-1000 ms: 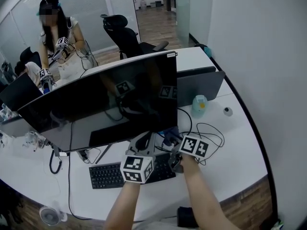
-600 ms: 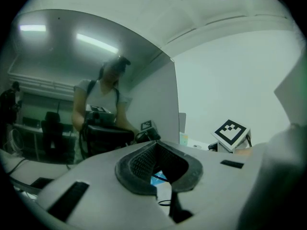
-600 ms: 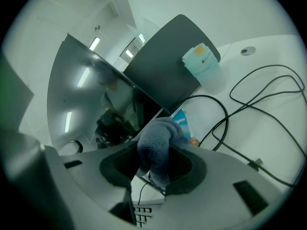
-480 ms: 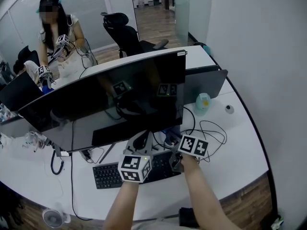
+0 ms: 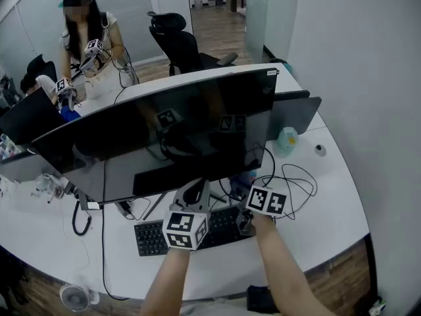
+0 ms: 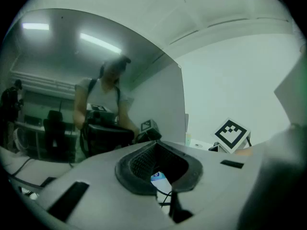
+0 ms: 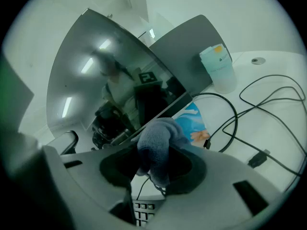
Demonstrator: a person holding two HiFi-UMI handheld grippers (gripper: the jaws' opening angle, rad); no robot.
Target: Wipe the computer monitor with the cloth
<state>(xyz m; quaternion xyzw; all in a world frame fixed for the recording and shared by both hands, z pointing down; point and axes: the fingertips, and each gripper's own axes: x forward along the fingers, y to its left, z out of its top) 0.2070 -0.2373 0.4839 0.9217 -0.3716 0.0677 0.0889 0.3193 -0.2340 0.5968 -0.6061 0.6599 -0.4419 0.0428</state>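
Sitting pinched in the right gripper's (image 7: 154, 170) closed jaws, the grey cloth (image 7: 156, 143) was near the monitor's (image 5: 164, 137) lower edge. The left gripper (image 6: 165, 189) was closed too, tips together, nothing in it. Both forearms (image 5: 166, 283) reached forward, grippers over the keyboard (image 5: 150, 239). Only the right gripper view actually showed the cloth.

Curved white desk (image 5: 329, 203), black office chair (image 5: 177, 41), wooden floor (image 5: 210, 18), white wall (image 5: 355, 45), glass partitions (image 5: 39, 18)
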